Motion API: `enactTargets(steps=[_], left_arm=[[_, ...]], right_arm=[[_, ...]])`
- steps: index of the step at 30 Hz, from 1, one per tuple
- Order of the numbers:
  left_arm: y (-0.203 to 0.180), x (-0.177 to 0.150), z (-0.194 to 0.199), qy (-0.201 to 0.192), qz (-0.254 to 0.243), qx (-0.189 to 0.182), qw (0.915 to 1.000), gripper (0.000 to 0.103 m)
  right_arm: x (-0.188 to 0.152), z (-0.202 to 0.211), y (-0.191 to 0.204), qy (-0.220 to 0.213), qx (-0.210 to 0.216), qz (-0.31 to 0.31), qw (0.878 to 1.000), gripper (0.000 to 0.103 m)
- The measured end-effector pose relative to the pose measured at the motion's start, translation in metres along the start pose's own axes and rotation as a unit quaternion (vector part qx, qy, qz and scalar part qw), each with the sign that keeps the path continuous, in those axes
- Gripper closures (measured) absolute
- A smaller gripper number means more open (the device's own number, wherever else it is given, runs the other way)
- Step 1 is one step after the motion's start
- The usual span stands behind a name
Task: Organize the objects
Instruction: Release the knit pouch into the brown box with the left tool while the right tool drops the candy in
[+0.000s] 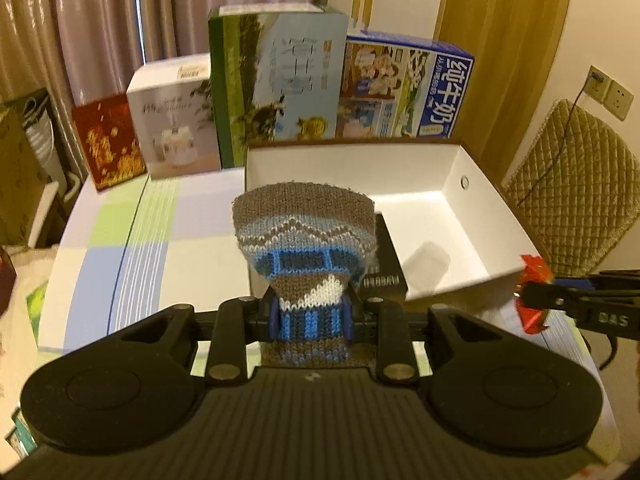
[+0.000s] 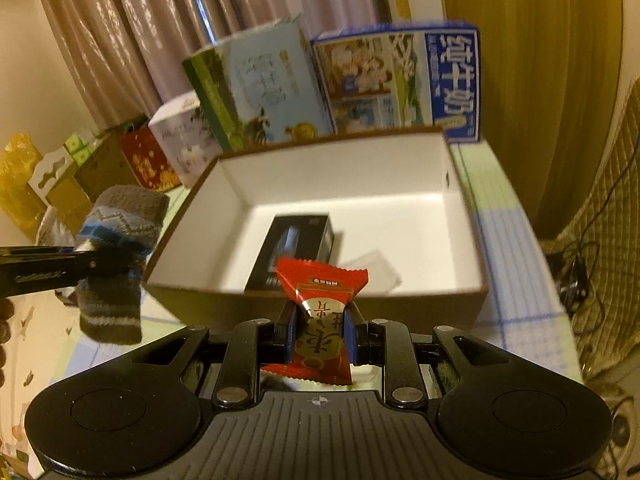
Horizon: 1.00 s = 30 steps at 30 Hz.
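Our left tool [image 1: 311,316] clamps knit sock [image 1: 304,232]; our right tool [image 2: 320,334] clamps red candy packet [image 2: 320,300]. Both near white box [image 2: 464,216] holding black case [image 2: 296,240].

Two matte black handheld claws of one build; left claw [image 1: 310,316] and right claw [image 2: 320,338] each with a ribbed plate at the near edge, flanked by two round housings bearing shallow circular recesses; angled link arms with silver round screws at the pivots; blue pads [image 1: 276,318] on the inner finger faces; small white compass-like mark on the ribbed plate; pale lettering along the side of each, too blurred to read fully.
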<state>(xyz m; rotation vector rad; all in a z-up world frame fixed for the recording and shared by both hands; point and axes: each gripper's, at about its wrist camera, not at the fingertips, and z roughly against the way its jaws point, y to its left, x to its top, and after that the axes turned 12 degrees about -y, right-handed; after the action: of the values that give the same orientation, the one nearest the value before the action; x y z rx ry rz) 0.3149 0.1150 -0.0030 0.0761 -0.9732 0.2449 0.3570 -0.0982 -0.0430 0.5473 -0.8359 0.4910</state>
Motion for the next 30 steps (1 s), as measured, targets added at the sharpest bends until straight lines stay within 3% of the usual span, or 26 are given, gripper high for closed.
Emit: enactTargets(steps=[10,30], left_arm=[[-0.017,0.031,-0.06,0.021,-0.024,0.027,0.9991,0.079],[-0.018,0.021,-0.161,0.109,-0.065,0.056,0.9904,0.078]], right_arm=[[0.038,-0.026,-0.033,-0.006,0.002,0.009,1.0,0.082],[0.05,-0.096,-0.064,0.041,-0.01,0.011,0.999,0.082]])
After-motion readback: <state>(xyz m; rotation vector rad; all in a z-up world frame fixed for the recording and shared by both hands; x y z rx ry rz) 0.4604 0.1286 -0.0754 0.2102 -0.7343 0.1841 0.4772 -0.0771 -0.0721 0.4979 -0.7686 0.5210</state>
